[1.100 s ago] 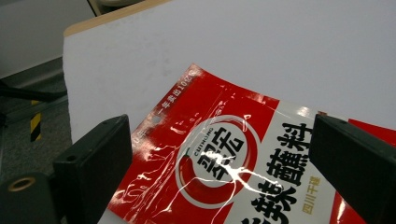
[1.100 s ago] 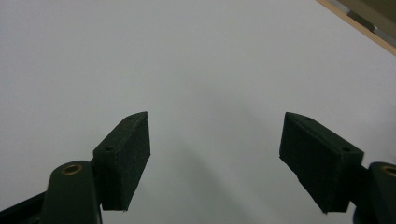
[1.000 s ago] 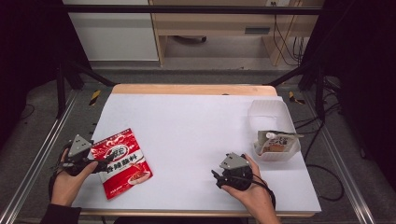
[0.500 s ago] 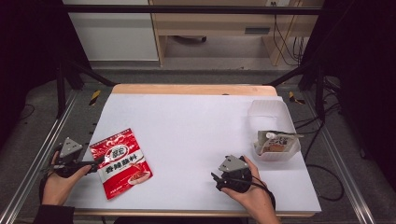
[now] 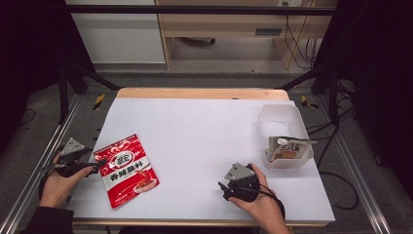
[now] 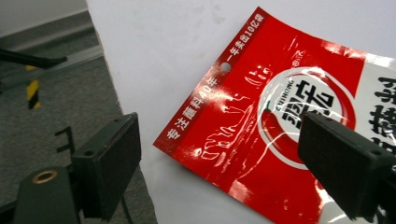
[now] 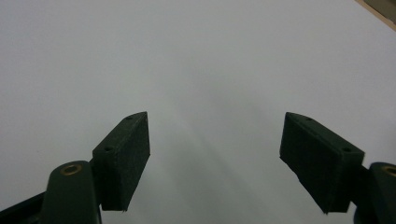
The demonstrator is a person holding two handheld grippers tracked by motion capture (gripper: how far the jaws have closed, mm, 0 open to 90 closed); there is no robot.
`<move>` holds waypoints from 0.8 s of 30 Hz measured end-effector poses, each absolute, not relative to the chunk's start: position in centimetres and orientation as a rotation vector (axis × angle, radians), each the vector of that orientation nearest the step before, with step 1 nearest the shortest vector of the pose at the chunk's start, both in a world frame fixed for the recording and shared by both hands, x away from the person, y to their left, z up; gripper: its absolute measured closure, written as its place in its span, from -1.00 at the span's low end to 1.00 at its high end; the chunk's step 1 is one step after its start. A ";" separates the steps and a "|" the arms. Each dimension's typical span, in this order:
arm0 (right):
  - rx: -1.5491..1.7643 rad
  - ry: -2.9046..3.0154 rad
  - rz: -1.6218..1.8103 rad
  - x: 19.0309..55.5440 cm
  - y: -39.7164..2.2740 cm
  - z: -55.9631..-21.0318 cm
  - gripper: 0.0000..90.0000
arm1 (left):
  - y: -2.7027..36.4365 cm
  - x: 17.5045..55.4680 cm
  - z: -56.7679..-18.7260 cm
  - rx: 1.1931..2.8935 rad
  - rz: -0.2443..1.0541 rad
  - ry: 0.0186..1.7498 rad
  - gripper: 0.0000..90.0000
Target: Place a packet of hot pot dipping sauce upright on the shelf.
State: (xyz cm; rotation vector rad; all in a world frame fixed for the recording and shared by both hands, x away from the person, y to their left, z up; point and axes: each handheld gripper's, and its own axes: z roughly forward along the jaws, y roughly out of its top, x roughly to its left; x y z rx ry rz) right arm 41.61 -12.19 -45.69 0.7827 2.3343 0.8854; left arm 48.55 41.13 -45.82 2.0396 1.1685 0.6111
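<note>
Left gripper [image 5: 95, 165], at the near left edge of the table [image 5: 204, 126]: jaws spread, having just been closing a little, with nothing pinched between them. In the left gripper view one jaw hangs over the floor beside the table edge and the other stands above the red sauce packet [image 6: 289, 126]; the packet's corner with the punched hole lies in the gap between the jaws, flat on the white surface and untouched by either pad. In the high view the red sauce packet [image 5: 126, 170] lies just ahead of the jaw tips, tilted, with its long side running away from the gripper toward the near edge of the table.

Right gripper [image 5: 223, 187], near the front edge at centre right: jaws spread, nothing between them. In the right gripper view bare white table surface [image 7: 196, 70] shows between and beyond the jaws.

Farther off, beyond the right gripper and to its right, a translucent plastic bin [image 5: 280, 117] stands at the table's right edge. A second packet [image 5: 287, 148], pale with a spout, rests in the bin's nearer end.
</note>
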 end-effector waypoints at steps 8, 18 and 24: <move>0.785 2.343 0.879 41.7 -12.0 -45.9 -0.46 | 41.9 51.0 -46.9 2.083 0.535 1.154 -0.65; 0.784 2.351 0.876 41.7 -11.9 -45.9 -0.46 | 41.8 51.6 -47.2 2.104 0.493 1.136 -0.59; 0.777 2.354 0.874 41.7 -11.9 -45.9 -0.46 | 41.5 51.6 -47.4 2.107 0.445 1.137 -0.58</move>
